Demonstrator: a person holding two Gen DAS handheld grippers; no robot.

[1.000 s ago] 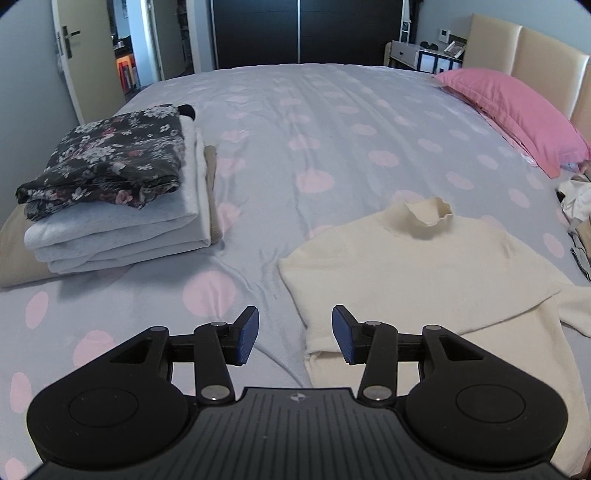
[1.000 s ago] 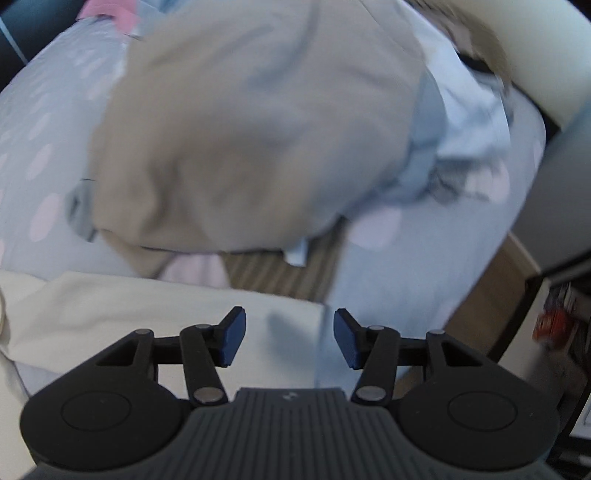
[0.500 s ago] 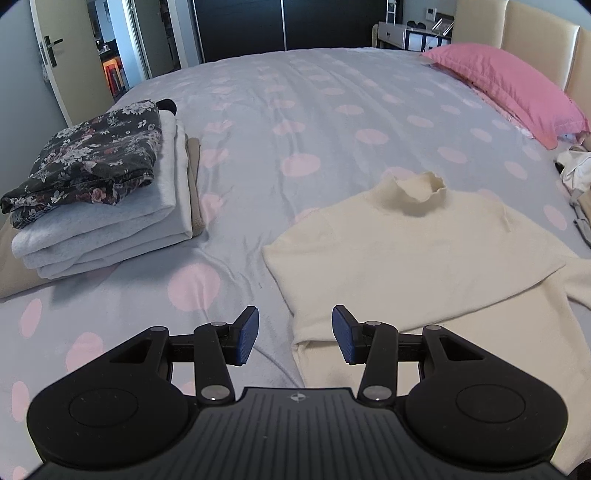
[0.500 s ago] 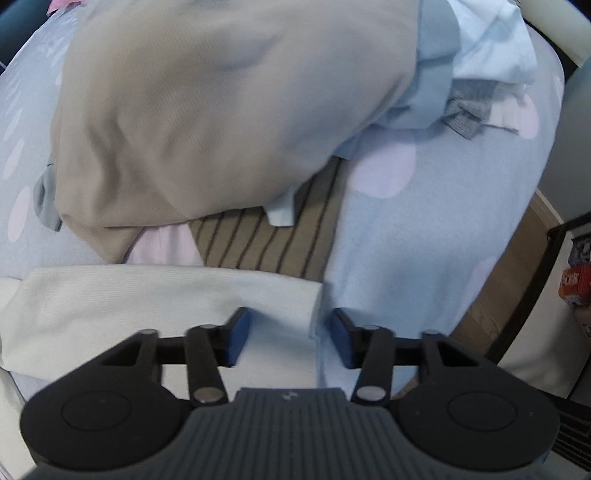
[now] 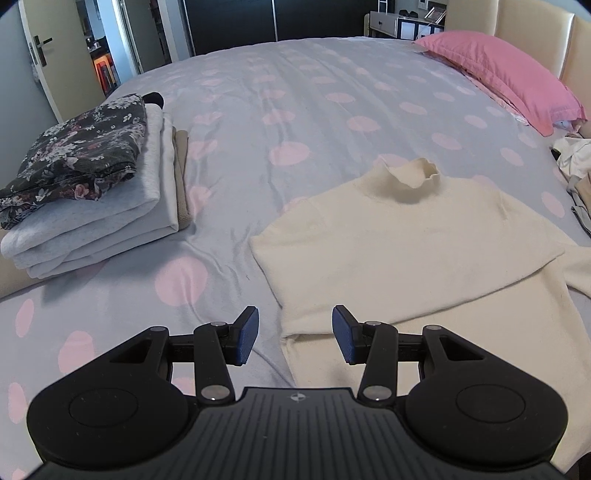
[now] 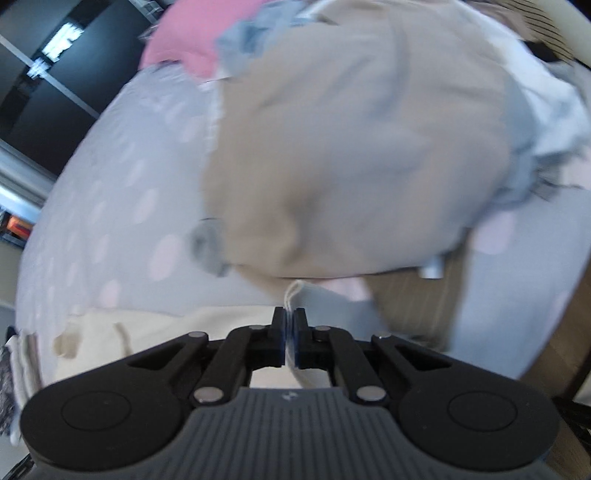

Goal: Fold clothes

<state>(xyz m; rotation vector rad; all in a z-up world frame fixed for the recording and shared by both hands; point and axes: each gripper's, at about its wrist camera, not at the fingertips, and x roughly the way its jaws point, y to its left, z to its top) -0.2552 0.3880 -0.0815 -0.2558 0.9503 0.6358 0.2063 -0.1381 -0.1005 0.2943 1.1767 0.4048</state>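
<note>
Here, a cream knitted turtleneck sweater [image 5: 399, 236] lies flat, front side down or up I cannot tell, on a wide bed covered by a pale lilac duvet with pink dots [image 5: 295, 110]. Its collar points toward the far end of the bed, and one sleeve is folded across the body near the hem. The left gripper [image 5: 294, 338] hangs above the sweater's near left corner with its blue-padded fingers [image 5: 246, 334] spread apart and nothing between them; the edge of the knit lies below the gap.

The right gripper [image 6: 290, 334] is clenched on the cuff of the cream sleeve [image 6: 295, 295], which sticks up as a thin fold from between the pressed pads. This view is blurred. Beyond the cuff sits a loose heap of unfolded laundry [image 6: 351, 147], topped by a beige garment with pale blue and white cloth at its edges, and a brown striped piece [image 6: 417, 314] peeks out from under it.

In the left wrist view, a neat stack of folded clothes [image 5: 92, 192] rests on the bed's left side, well apart from the sweater: a dark floral piece on top, light grey and white layers under it, and a tan one at the bottom. A pink pillow [image 5: 498, 74] lies against the padded cream headboard [image 5: 535, 33] on the right. A door [image 5: 44, 59] stands open at the far left.
</note>
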